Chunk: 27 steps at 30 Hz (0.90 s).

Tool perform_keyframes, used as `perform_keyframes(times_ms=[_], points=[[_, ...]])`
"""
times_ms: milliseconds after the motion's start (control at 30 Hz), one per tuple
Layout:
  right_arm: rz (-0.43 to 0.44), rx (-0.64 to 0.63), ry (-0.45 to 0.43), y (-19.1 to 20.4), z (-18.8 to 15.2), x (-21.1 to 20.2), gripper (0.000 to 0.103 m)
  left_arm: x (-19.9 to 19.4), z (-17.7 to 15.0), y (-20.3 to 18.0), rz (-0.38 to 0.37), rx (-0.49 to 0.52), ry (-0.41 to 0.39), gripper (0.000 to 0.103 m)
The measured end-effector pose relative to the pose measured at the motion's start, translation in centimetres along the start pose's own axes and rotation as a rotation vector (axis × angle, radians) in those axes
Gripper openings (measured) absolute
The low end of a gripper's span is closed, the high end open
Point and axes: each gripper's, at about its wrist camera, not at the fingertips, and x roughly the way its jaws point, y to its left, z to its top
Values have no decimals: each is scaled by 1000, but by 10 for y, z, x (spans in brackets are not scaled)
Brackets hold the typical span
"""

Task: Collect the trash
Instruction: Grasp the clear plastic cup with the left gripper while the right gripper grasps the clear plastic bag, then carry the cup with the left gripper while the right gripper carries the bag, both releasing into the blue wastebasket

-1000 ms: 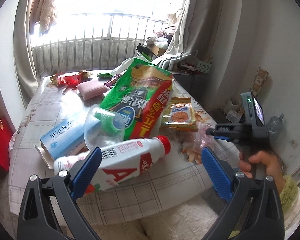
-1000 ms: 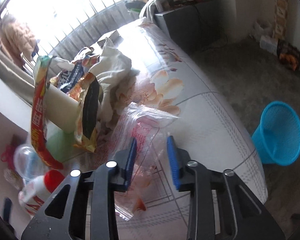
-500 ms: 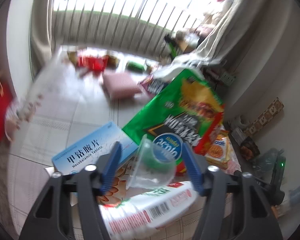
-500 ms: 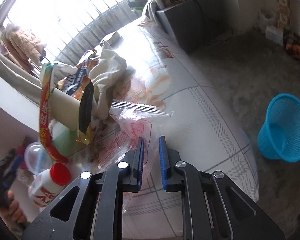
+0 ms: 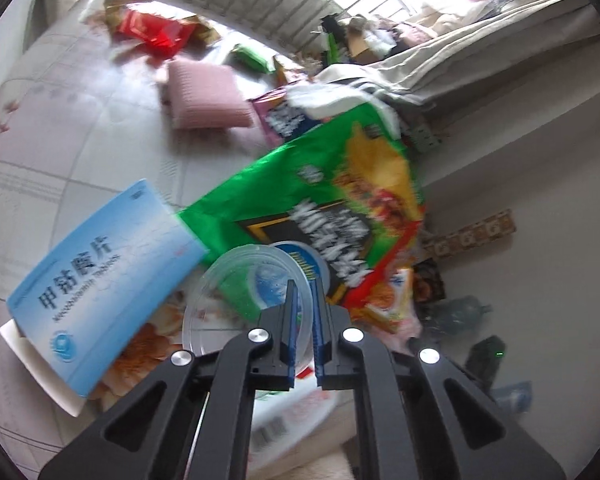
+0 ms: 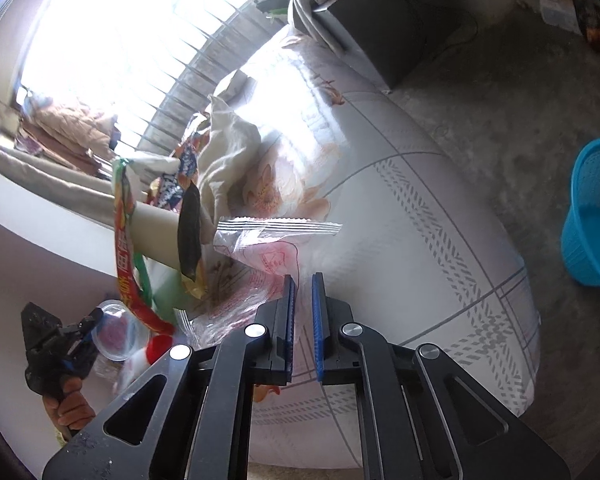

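Left tool point(image 5: 303, 294) has just pinched down on clear cup's point(image 5: 256, 280) rim, center of cluttered floral-cloth surface point(image 5: 60, 128). Right tool point(image 6: 303, 286) just narrowed, nipping clear wrapper point(image 6: 268, 256). Blue basket point(image 6: 592, 216) on floor, 3 o'clock; railed window w/ curtains at 11.

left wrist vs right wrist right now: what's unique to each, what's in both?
Left wrist only: blue medicine box, pink pouch, red wrappers at the far edge.
Right wrist only: blue basket on the floor, clear wrapper pinched by the right gripper.
Both: green snack bag, clear plastic cup pinched at its rim by the left gripper, floral tablecloth.
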Motion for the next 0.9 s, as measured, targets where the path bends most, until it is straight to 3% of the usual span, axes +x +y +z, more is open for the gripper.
perform_keyframes(times_ms=[200,533,733,900], points=[[65,26,-7,-5,4,-11,6,-18,0,-26,-125,3,-9,6],[195,57,-51,-20,-4,-49,5,-53,-28,-114,-166,203,-79,6],[231,82,-115,-41,-8,-83,5,-15,-51,-187,-202,340,-10,6],[147,128,-236,-85,-10,-130,5,57,-67,-256,-184,462,74,6]])
